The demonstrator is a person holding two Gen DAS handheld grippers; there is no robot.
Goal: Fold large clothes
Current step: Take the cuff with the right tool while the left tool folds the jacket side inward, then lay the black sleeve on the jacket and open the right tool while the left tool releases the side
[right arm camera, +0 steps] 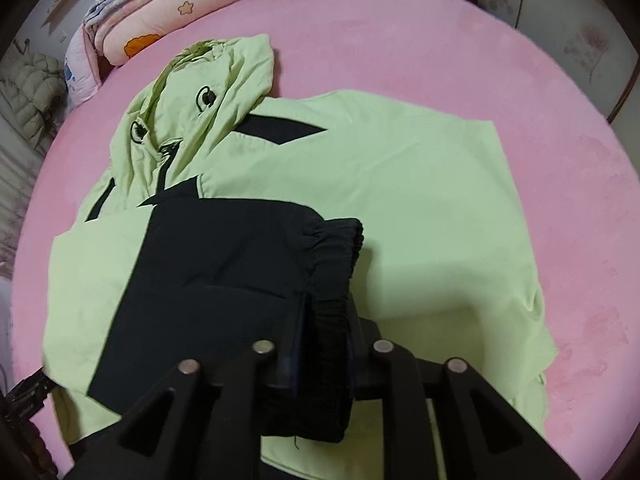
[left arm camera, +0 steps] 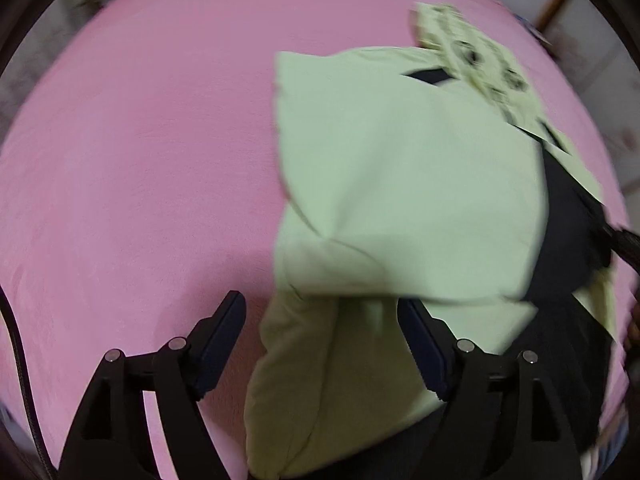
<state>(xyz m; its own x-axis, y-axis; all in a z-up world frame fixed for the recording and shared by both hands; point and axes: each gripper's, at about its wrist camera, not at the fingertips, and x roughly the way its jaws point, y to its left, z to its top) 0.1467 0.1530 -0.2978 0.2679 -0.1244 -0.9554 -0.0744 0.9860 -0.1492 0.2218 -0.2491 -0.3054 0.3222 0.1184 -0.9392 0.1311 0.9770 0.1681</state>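
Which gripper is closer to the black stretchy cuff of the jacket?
Right. The right gripper has the black cuff between its fingers. The left gripper hangs open over a green fold, away from it.

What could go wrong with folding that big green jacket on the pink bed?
1. The right gripper has the black elastic cuff between its jaws; letting go early could let the black sleeve slide off the light green hooded jacket.
2. The left gripper is open over a loose green fold, which may spring back.
3. The hood is bunched and may make a lumpy fold on the pink bedsheet.
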